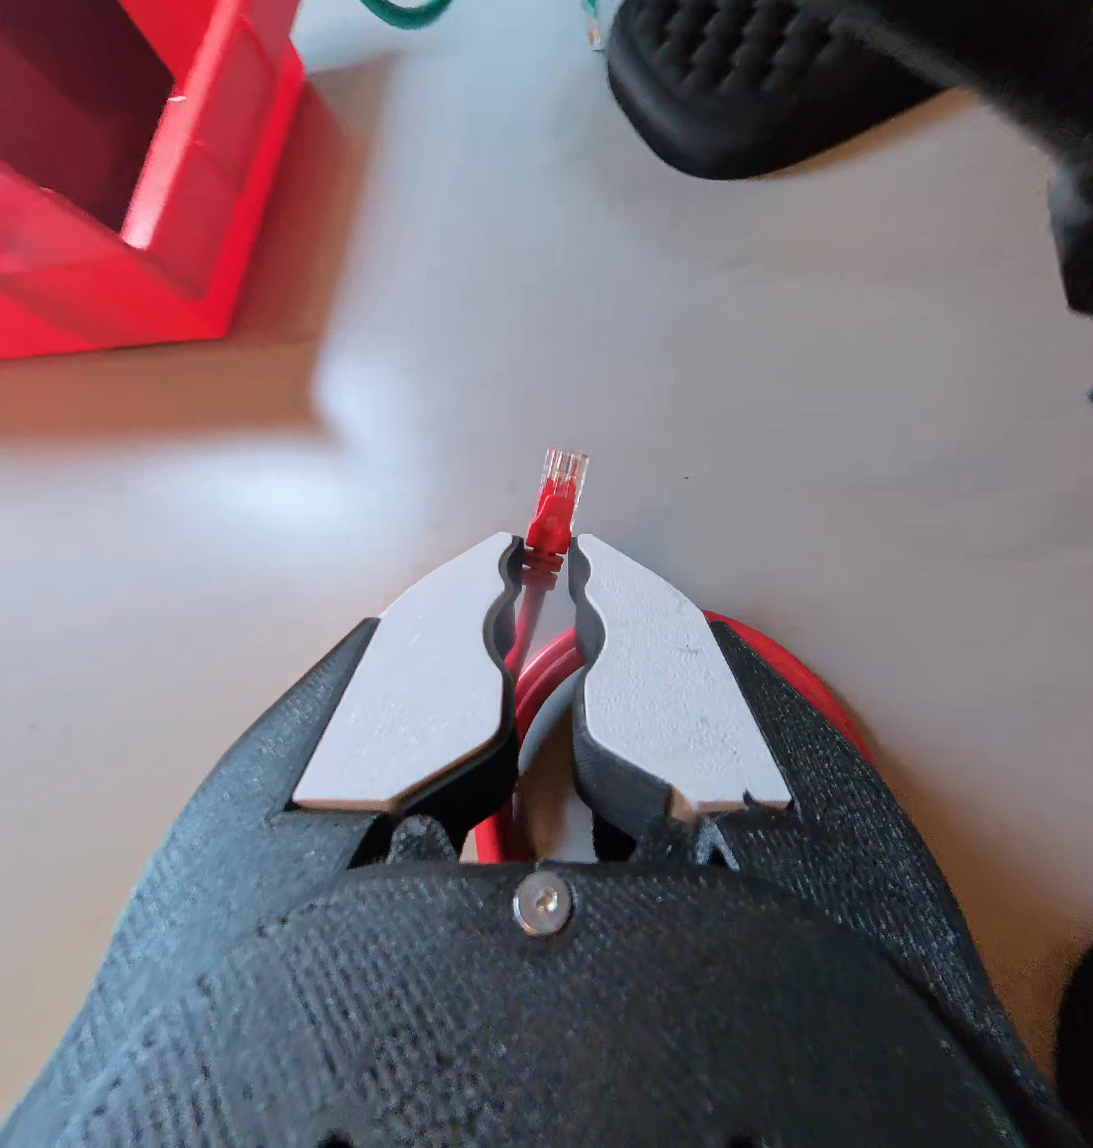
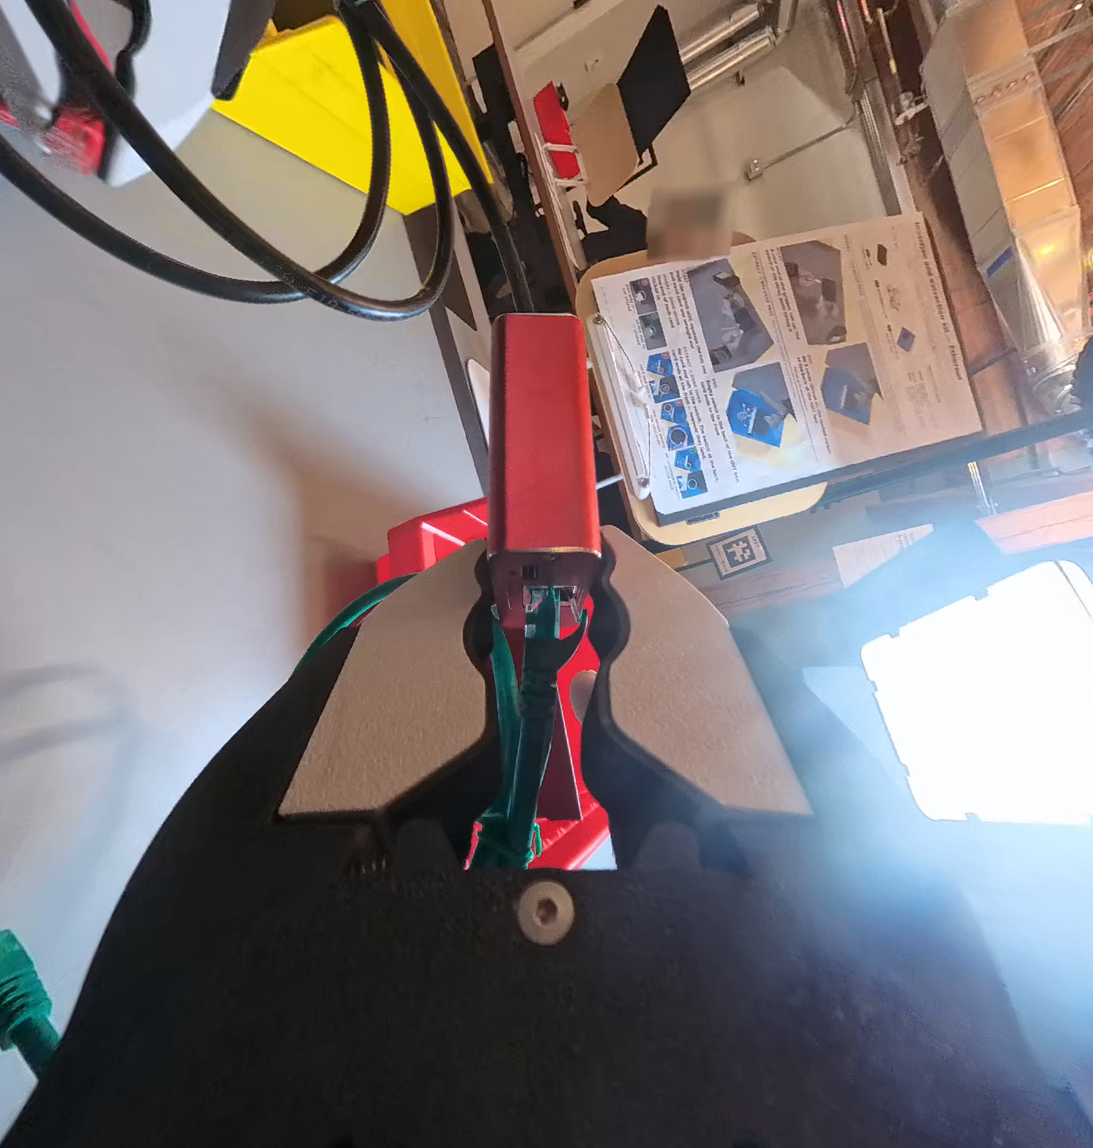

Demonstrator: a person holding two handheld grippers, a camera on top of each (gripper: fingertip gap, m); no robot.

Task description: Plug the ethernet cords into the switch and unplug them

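Observation:
In the left wrist view my left gripper [image 1: 547, 546] is shut on a red ethernet cord [image 1: 549, 528] just behind its plug, and the clear plug tip points forward above the grey table. The cord loops back under the fingers. In the right wrist view my right gripper [image 2: 544, 559] is shut on the red metal switch [image 2: 541, 435], held lifted and pointing away. A green ethernet cord [image 2: 535, 671] is plugged into the switch's near port face and hangs back between the fingers. Its other green plug [image 2: 0, 988] shows at the lower left.
A red plastic bin [image 1: 159, 205] sits at the upper left of the left wrist view; the other gripper's black body [image 1: 780, 87] is at the top right. In the right wrist view black cables [image 2: 320, 248] loop overhead, a yellow bin [image 2: 345, 105] stands behind, and an instruction sheet [image 2: 780, 373] lies beyond the table edge. The grippers' ends are close to 25 centimetres from one another.

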